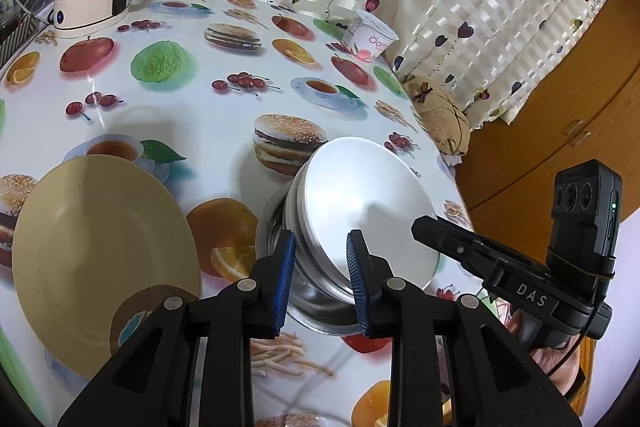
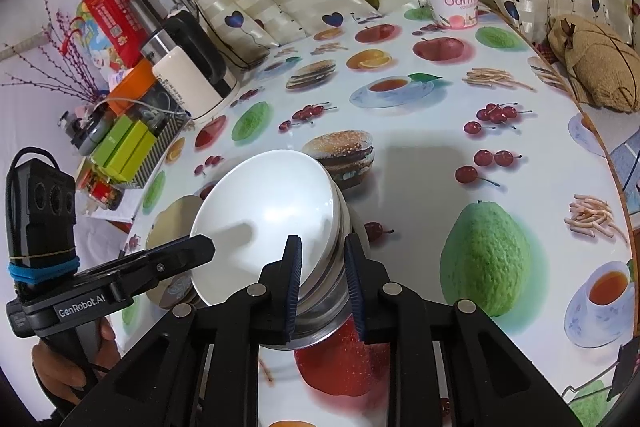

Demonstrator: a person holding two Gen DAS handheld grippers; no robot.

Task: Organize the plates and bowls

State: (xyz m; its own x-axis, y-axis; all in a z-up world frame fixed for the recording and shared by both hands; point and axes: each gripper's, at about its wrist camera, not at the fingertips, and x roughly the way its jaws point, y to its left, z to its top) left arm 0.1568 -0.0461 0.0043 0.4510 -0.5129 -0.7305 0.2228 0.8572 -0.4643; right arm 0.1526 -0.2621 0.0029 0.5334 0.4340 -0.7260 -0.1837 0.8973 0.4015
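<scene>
Plates and bowls are mid-sort on the fruit-print worktop [image 1: 192, 95]. Biggest first: a tan plate [image 1: 100, 247] lies flat at the left. Beside it a white bowl [image 2: 264, 215] sits tilted inside a steel bowl [image 2: 324, 291], so nesting looks to be the step in hand. The left gripper [image 1: 320, 275] and the right gripper [image 2: 322, 279] each straddle that stack's rim, jaws apart, gripping nothing. Next, I'd judge, comes seating the white bowl level.
</scene>
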